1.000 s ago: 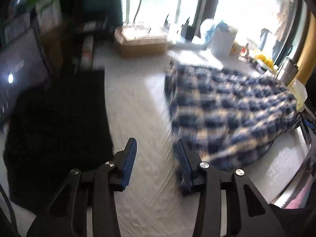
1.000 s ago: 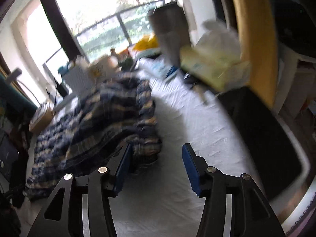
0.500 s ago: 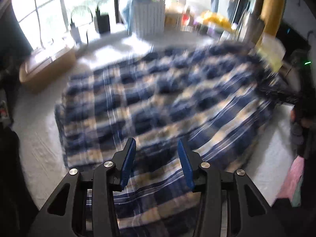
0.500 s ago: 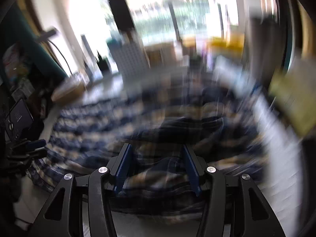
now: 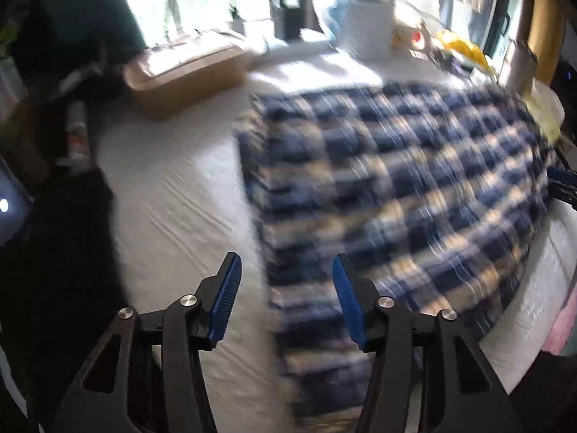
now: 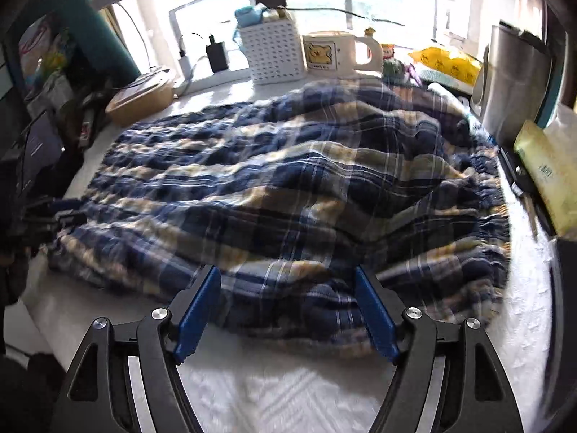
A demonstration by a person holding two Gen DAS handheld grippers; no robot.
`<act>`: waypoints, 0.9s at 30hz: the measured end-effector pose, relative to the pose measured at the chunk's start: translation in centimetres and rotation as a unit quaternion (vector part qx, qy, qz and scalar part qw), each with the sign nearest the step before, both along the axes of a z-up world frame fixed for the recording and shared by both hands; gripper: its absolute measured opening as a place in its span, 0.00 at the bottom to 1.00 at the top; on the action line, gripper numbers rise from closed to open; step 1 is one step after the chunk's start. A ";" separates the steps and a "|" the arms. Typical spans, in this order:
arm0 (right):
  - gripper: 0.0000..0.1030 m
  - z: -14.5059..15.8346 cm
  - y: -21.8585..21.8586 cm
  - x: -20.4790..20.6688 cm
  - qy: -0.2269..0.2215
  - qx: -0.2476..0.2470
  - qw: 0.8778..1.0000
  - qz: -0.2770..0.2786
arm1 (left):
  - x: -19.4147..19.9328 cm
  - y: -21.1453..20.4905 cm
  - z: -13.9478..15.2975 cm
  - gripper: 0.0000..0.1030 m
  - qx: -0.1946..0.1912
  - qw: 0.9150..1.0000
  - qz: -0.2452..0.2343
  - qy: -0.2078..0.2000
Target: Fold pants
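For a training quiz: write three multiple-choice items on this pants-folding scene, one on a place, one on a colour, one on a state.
1. Where does the white perforated basket stand?
A. beyond the pants, by the window
B. on top of the pants
C. between the right gripper's fingers

2. What colour are the plaid pants?
A. red and green
B. navy and cream
C. plain grey

3. How is the right gripper?
A. shut on the pants
B. open, holding nothing
C. shut, empty

Answers:
1 A: the basket sits at the far edge of the white surface, behind the cloth.
2 B: dark blue checks with cream bands.
3 B: its blue pads stand wide apart at the near hem.
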State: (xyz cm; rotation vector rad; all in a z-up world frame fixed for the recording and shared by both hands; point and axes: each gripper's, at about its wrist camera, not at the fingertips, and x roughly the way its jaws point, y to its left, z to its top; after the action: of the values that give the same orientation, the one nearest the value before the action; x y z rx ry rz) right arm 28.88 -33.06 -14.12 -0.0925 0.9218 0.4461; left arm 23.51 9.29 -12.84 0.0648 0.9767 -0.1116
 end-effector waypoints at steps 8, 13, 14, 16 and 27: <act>0.75 3.1 -2.3 3.7 -0.050 0.012 0.997 -0.061 | 6.9 1.8 1.6 0.52 -0.099 0.995 0.009 -0.024; 0.75 3.4 -1.7 6.3 -0.059 0.032 0.995 -0.073 | 11.8 2.1 -0.4 0.52 -0.120 0.992 0.045 0.018; 0.75 3.5 -1.7 6.4 -0.059 0.034 0.995 -0.073 | 12.6 2.3 -0.9 0.52 -0.127 0.990 0.052 0.026; 0.75 3.4 -1.6 6.9 -0.058 0.038 0.995 -0.071 | 13.3 2.5 -1.2 0.52 -0.129 0.989 0.058 0.031; 0.75 1.4 -2.6 8.1 -0.035 0.046 0.994 -0.091 | 14.5 -1.2 -1.1 0.06 -0.096 0.995 -0.010 0.007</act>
State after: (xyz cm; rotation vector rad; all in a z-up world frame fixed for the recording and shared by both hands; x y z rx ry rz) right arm 36.95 -35.69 -12.67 0.0589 0.8310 0.3124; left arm 37.97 8.13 -13.91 -0.1023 0.9764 -0.2234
